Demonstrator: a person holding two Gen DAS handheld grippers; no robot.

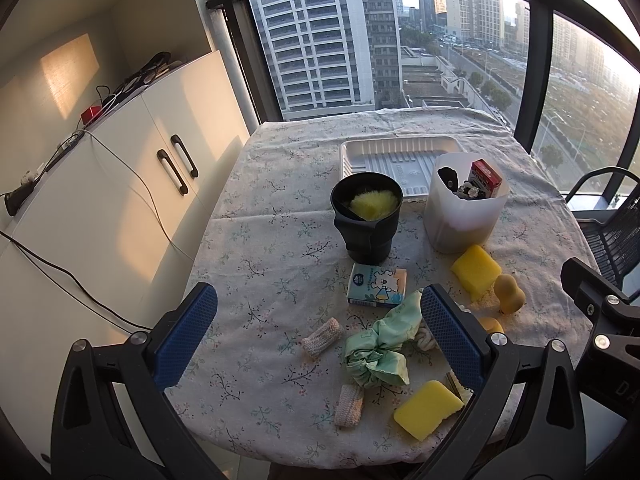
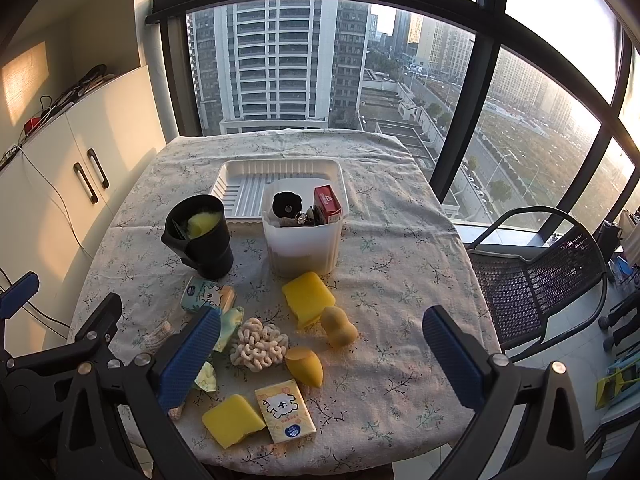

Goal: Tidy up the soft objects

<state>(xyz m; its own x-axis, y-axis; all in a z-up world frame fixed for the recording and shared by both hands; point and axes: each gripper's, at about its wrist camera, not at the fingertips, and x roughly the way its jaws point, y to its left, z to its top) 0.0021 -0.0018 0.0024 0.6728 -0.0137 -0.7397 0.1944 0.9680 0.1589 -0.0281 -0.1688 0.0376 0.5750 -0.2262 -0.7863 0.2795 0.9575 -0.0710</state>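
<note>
Soft things lie on the floral tablecloth [image 1: 280,240]: a green scrunchie [image 1: 378,350], two knitted rolls [image 1: 322,336] [image 1: 349,405], two yellow sponges [image 1: 476,270] [image 1: 428,410], tissue packs [image 1: 376,285] [image 2: 285,410], a cream looped scrubber [image 2: 259,347], and yellow makeup sponges [image 2: 338,326] [image 2: 306,365]. A black cup [image 1: 366,216] holds a yellow fluffy thing [image 1: 374,205]. My left gripper [image 1: 318,332] hangs open above the scrunchie and rolls. My right gripper [image 2: 320,354] is open too, over the scrubber and makeup sponges. Neither holds anything.
A white tub [image 1: 466,210] with a red box [image 1: 486,178] and dark items stands beside the cup. Behind both lies a white ridged tray [image 1: 400,156]. White cabinets [image 1: 132,184] with cables stand left, a mesh chair [image 2: 536,276] right, and windows behind the table.
</note>
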